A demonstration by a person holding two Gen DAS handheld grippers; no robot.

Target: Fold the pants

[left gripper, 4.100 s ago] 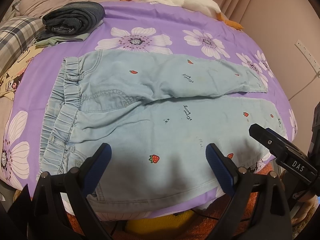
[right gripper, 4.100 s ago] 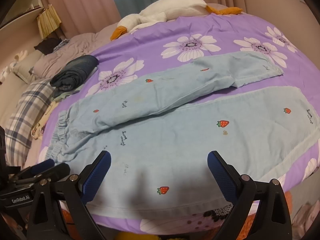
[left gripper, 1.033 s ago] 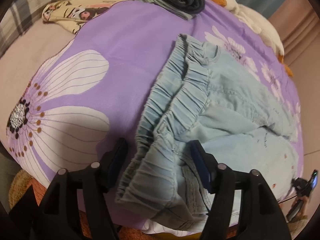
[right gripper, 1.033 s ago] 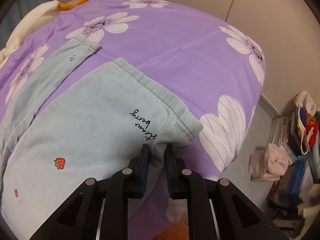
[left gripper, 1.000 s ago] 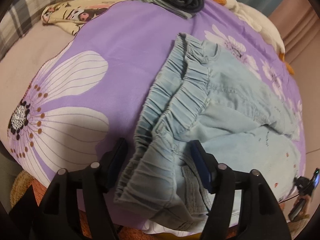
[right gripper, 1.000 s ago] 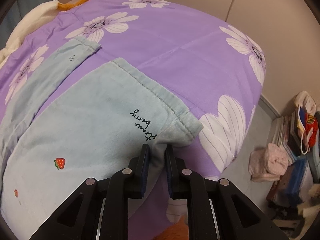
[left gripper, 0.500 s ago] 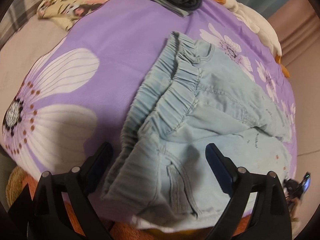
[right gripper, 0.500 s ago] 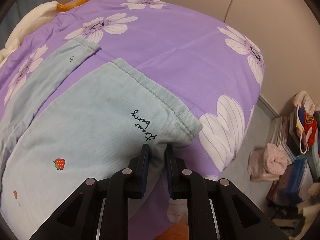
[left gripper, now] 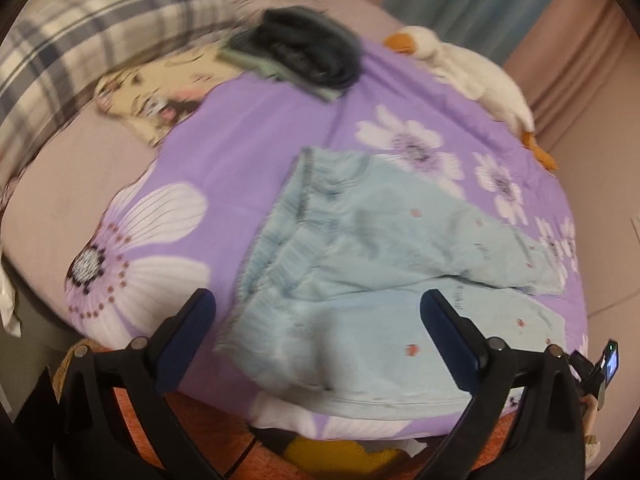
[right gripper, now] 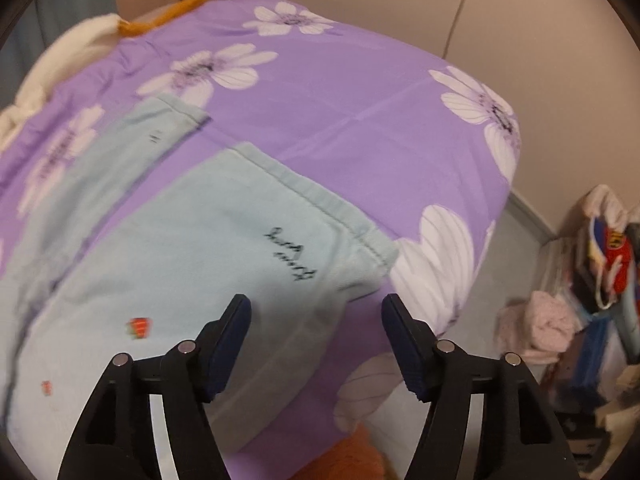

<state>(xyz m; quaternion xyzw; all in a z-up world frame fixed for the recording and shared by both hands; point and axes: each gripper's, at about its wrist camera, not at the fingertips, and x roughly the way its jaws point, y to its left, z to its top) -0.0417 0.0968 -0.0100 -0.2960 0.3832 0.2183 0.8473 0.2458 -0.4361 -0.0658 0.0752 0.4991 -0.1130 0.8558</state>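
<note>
Lying flat on the bedspread, the pants sit below both grippers: the left gripper opening over the waistband, the right gripper opening over a released cuff.

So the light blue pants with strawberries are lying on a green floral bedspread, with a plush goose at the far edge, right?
Not green: the bedspread is purple with white flowers, as the left wrist view shows. The light blue pants do lie on it, with the plush goose at its far edge.

Dim warm indoor light; motion blur; fisheye bending, dark corners.
</note>
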